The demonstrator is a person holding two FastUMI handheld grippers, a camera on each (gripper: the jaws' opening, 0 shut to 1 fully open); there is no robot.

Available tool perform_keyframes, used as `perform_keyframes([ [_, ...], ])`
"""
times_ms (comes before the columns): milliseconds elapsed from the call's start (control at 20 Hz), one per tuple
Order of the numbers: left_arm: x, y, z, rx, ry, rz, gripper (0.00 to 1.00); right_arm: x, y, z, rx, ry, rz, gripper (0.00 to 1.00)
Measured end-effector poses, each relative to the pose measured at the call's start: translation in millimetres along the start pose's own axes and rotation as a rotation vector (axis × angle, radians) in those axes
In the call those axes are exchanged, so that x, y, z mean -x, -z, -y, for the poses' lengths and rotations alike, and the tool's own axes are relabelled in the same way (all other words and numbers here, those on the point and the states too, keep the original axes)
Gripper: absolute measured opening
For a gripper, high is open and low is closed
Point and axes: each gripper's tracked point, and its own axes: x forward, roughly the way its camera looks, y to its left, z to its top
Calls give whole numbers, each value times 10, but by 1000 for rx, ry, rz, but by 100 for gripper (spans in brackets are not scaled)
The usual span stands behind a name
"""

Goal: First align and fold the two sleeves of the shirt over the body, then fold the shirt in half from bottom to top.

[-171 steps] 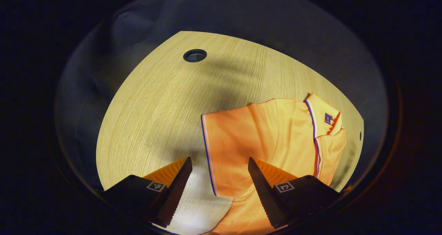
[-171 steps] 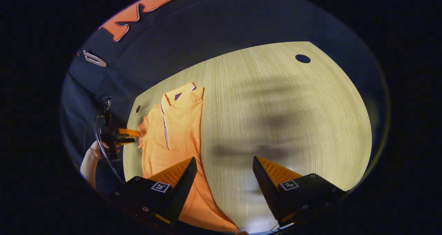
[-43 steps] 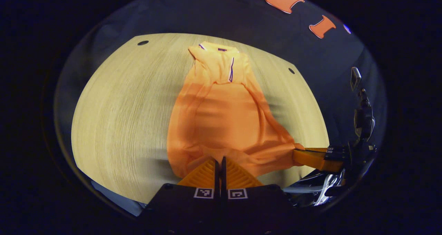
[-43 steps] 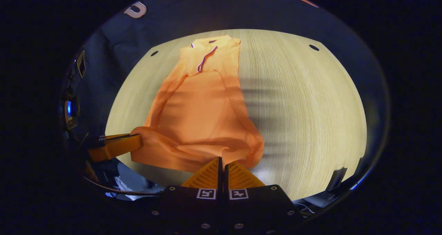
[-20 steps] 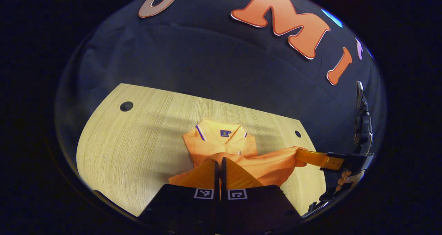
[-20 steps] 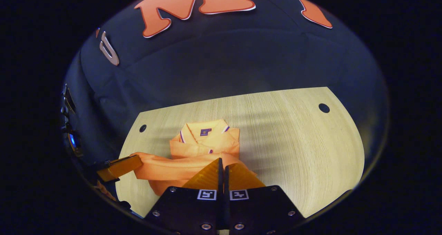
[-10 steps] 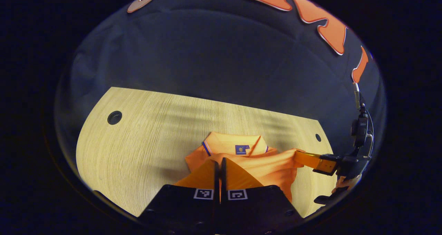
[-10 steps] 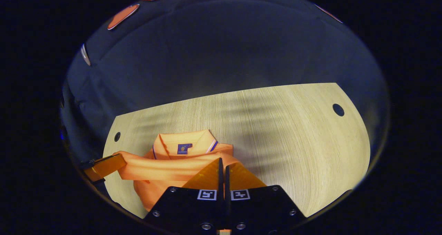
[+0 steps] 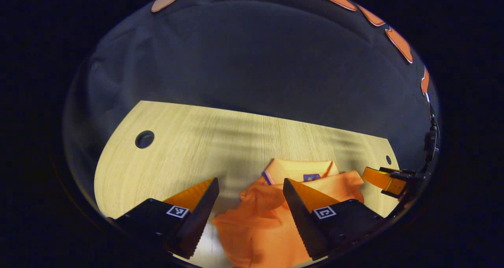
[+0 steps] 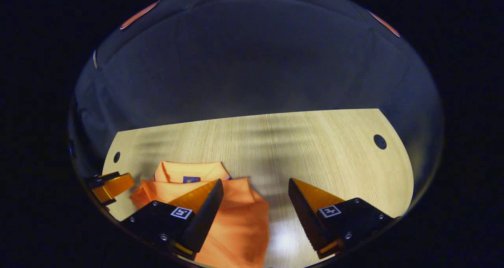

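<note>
Both sets of jaws have sprung apart, releasing the shirt (image 9: 271,220), which now lies folded near the tabletop (image 10: 315,150) far edge; left gripper (image 9: 249,213) and right gripper (image 10: 255,217) hover above.

Left gripper (image 9: 249,205) and right gripper (image 10: 256,205) gape (fingers apart).

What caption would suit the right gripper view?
Open right gripper above a folded orange shirt on a wooden table.

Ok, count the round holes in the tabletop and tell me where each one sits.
2. One hole sits near the table's far right corner, well clear of the shirt. The other hole is near the far left corner, just beyond the collar. Cloth may hide more.
</note>
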Motion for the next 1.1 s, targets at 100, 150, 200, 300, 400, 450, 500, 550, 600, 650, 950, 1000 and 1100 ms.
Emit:
perform_keyframes([
  [100, 59, -100, -43, 14, -6, 25, 99, 30, -35, 8, -14, 6, 23, 100],
  [150, 104, -165, -60, 19, -11, 43, 98, 62, -70, 10, -19, 3, 36, 100],
  [200, 162, -237, -64, 22, -13, 63, 98, 129, -134, 34, -24, 4, 50, 100],
  [300, 325, -438, -47, 19, -8, 112, 99, 294, -278, 34, -33, -5, 86, 100],
  [400, 552, -670, 6, 3, -7, 169, 98, 515, -432, 0, -48, -23, 129, 99],
  [450, 685, -755, 56, -8, -8, 198, 98, 644, -488, -2, -55, -29, 152, 99],
  [500, 814, -854, 108, -17, -7, 233, 99, 791, -566, -16, -56, -35, 179, 99],
  [550, 968, -962, 157, -24, -5, 272, 98, 934, -636, -27, -52, -41, 210, 99],
  [600, 1166, -1084, 188, -28, -8, 322, 98, 1094, -702, -36, -47, -49, 241, 99],
  [650, 1368, -1203, 254, -31, 5, 370, 99, 1238, -746, -56, -40, -55, 274, 98],
  [950, 2554, -1516, 568, -74, 50, 548, 99, 2367, -1006, -42, 4, -55, 480, 99],
  [1000, 2760, -1538, 550, -65, 39, 592, 98, 2565, -1009, -27, 21, -48, 516, 99],
  [1100, 3146, -1533, 527, -55, 25, 673, 98, 2931, -966, -36, 35, -51, 574, 99],
])
